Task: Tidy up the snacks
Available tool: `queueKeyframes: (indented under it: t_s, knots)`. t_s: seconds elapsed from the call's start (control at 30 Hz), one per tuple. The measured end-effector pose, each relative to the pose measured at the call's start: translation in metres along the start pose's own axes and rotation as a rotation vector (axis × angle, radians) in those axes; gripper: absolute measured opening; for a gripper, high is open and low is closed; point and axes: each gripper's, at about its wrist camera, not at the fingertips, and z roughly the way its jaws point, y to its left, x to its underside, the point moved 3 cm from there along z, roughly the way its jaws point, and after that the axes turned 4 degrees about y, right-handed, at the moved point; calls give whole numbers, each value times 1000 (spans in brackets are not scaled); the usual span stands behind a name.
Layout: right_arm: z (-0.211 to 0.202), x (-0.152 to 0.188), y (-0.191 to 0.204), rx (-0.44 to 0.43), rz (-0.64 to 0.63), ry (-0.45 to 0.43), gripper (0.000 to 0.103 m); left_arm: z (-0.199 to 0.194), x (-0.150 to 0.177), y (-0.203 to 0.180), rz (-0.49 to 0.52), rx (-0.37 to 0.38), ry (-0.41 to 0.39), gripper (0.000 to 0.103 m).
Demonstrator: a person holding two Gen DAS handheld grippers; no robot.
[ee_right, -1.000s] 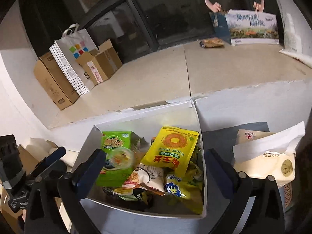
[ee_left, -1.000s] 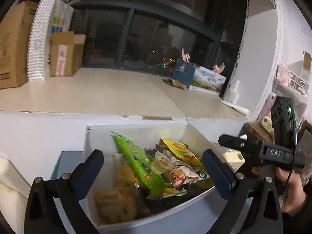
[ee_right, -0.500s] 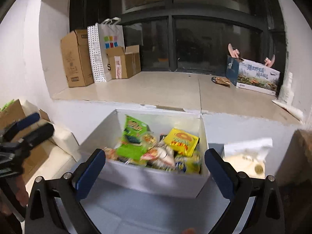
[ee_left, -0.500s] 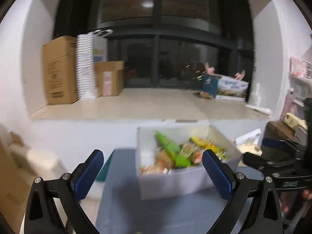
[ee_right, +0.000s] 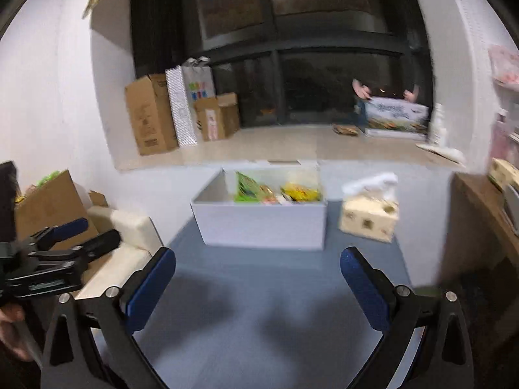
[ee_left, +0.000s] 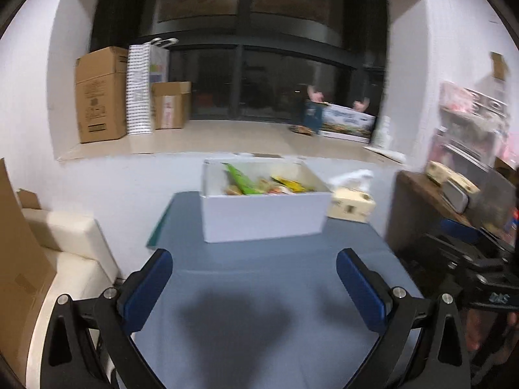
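Observation:
A white box (ee_left: pixel 262 217) stands at the far end of the blue-grey table (ee_left: pixel 259 291), holding several snack packs, among them a green one (ee_left: pixel 241 180) and a yellow one (ee_left: pixel 288 184). It also shows in the right wrist view (ee_right: pixel 262 223) with the green pack (ee_right: pixel 246 186) and yellow pack (ee_right: pixel 300 191). My left gripper (ee_left: pixel 254 287) is open and empty, well back from the box over the table. My right gripper (ee_right: pixel 258 287) is open and empty too, also back from the box.
A tissue box (ee_right: pixel 369 218) stands right of the white box. A cream cushion (ee_left: pixel 65 243) and cardboard (ee_left: pixel 19 259) lie left of the table. A wooden shelf (ee_left: pixel 431 201) is on the right. Cardboard boxes (ee_left: pixel 100 94) and a bag sit on the window ledge.
Both grippers have pulled back and away from the white box, from right above its snacks to well behind it over the table. Both stay open and empty.

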Motion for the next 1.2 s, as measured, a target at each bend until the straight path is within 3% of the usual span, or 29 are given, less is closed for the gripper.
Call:
queueKeyframes:
  t_s: [0.27, 1.2]
  knots:
    - [-27, 11, -1, 18, -6, -3, 103, -21, 0, -22, 38, 13, -3, 103]
    - [-32, 10, 5, -12, -14, -2, 103, -18, -7, -22, 49, 26, 24, 103]
